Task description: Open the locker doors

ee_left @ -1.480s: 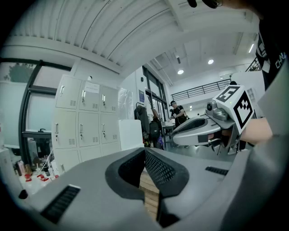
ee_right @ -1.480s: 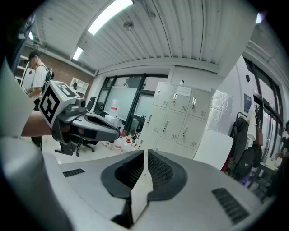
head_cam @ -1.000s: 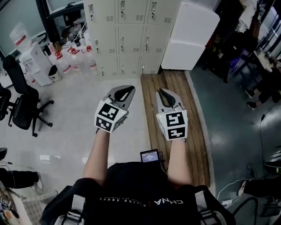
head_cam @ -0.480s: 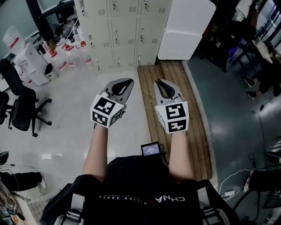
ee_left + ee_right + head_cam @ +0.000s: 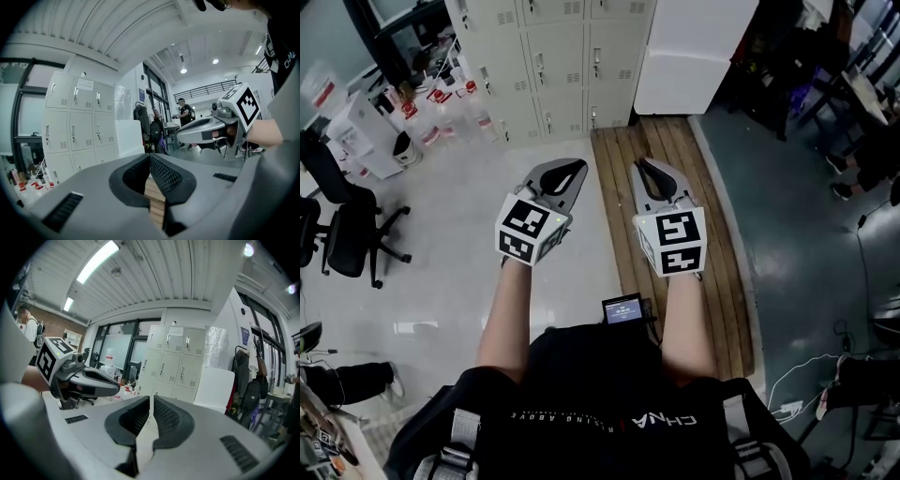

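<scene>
- Pale grey metal lockers [image 5: 546, 67] stand at the top of my head view, against the far wall; every door I can see is shut, each with a small handle and a vent slot.
- They are well apart from both grippers, with bare light floor [image 5: 441, 281] and a wooden plank platform [image 5: 694, 187] between us.
- My left gripper [image 5: 569, 172] is held out in front of the chest, over the light floor and pointing toward the lockers. In the left gripper view its tips [image 5: 150, 158] are pressed together with nothing between them.
- My right gripper [image 5: 649, 171] is level with it, just beside it but not touching, over the wooden planks. In the right gripper view its tips [image 5: 151, 400] also meet, and I see nothing pinched there.
- Each gripper shows up in the other's view: the right one to the right of the left gripper view [image 5: 206, 131], the left one to the left of the right gripper view [image 5: 91, 380].
- A large white box [image 5: 692, 54] stands just to the right of the lockers, at the head of the planks.
- Clear bottles with red labels [image 5: 441, 117] crowd the floor left of the lockers, and a black office chair [image 5: 347, 234] stands further left.
- A small lit screen [image 5: 622, 307] sits at my chest, between the forearms.
</scene>
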### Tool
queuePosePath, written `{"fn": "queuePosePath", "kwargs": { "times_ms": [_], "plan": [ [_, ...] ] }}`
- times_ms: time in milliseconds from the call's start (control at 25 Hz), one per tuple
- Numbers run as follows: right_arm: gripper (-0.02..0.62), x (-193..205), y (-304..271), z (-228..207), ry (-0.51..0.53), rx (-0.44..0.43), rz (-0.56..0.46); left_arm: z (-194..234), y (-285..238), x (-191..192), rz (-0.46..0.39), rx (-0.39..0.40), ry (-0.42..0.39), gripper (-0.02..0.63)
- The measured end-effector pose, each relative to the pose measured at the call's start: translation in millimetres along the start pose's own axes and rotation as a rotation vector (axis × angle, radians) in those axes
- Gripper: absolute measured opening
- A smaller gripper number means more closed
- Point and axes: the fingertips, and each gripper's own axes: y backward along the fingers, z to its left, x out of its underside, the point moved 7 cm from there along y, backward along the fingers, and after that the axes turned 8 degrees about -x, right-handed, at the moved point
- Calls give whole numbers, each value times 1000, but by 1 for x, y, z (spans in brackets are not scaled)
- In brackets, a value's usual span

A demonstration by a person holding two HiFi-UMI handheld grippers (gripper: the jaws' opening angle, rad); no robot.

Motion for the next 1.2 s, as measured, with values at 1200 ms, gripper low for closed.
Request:
{"fn": "queuePosePath", "kwargs": {
  "times_ms": [1200],
  "plan": [
    [49,-1,-171,-104,0,-47,-11,134,-135,17,-60,-157,90,20]
  ]
}}
